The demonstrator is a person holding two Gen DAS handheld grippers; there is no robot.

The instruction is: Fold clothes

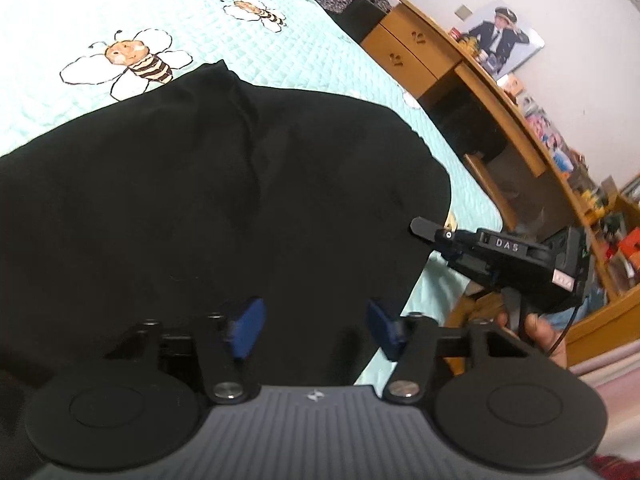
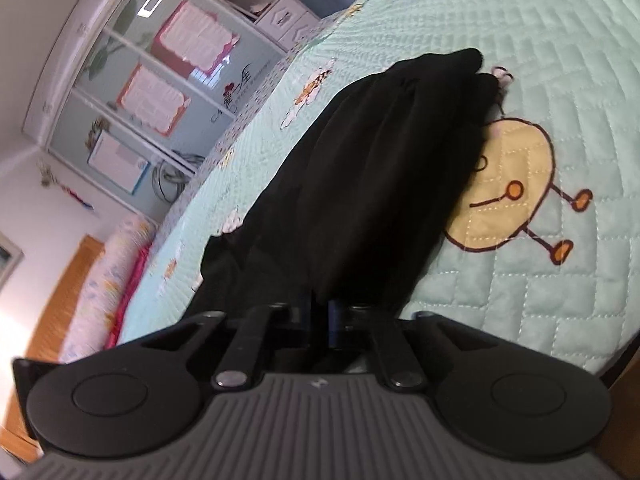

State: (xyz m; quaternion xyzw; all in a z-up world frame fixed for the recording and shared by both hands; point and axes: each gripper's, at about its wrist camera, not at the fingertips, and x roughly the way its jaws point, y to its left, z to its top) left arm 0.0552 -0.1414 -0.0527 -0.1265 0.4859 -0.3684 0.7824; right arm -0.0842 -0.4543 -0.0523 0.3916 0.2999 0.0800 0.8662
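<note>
two views checked, left wrist first.
left gripper: blue-padded fingers stand apart with nothing between them, poised over the cloth.
black garment: spread on the mint bee-print quilt, running forward from the fingertips and under both of them; one edge falls just beside the right-hand finger.
right gripper: seen ahead and to the right of the left fingers, at the garment's far edge, held by a hand.
wooden desk: beyond the quilt, well right of the fingers.
right wrist view, right gripper: fingers drawn together, pinching the garment's near edge.
black garment: stretches away from the fingertips in long folds across the quilt.
glass-front cabinet: far left of the fingers.
</note>
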